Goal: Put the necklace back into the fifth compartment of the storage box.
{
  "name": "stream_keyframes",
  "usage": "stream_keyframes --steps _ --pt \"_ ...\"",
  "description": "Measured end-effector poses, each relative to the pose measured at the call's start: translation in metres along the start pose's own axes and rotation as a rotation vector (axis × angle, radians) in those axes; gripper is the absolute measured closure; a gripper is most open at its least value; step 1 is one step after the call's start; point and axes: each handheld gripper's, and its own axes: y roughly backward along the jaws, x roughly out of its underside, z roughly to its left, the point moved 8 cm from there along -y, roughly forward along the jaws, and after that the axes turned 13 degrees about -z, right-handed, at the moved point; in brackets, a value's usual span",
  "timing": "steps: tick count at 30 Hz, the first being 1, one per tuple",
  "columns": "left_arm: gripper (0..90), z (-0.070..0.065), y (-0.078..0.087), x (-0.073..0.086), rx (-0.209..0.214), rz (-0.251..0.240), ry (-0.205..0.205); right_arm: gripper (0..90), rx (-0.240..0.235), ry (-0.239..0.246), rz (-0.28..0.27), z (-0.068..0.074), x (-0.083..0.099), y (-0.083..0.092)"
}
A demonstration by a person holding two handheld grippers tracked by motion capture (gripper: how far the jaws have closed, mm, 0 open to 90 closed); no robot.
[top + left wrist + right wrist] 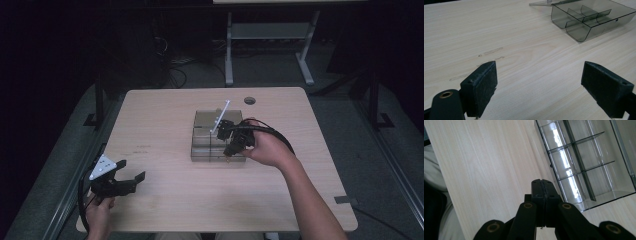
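Note:
A smoky clear plastic compartment box point(202, 135) stands open at the middle of the wooden table point(165, 195), with dividers and nothing visible in its cells. My right gripper point(231, 149) hovers over the box's front right part, tilted down toward its near edge. In the right gripper view that gripper point(543, 185) is shut, pads pressed together with nothing between them, just beside the box point(586, 165). My left gripper point(131, 170) rests low at the table's front left, far from the box. Its fingers point(481, 86) stand wide open over bare wood, with the box point(594, 20) ahead at the upper right.
A round cable hole point(250, 100) sits near the table's far edge. Faint scuff marks point(491, 51) lie ahead of the left gripper. A flat clear lid point(541, 3) extends behind the box. The person's clothing point(434, 202) is past the near table edge. Another table's legs point(229, 55) stand behind.

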Motion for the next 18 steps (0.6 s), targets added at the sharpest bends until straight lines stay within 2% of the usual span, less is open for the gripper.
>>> stream_keyframes --steps 12,18 --pt "13.1 -0.001 0.000 0.000 0.002 -0.003 0.010 89.0 -0.004 -0.005 -0.011 -0.011 -0.011 -0.008" --pt "13.1 -0.001 -0.001 0.000 0.003 -0.002 0.011 89.1 -0.006 -0.028 -0.010 -0.021 -0.014 -0.018"
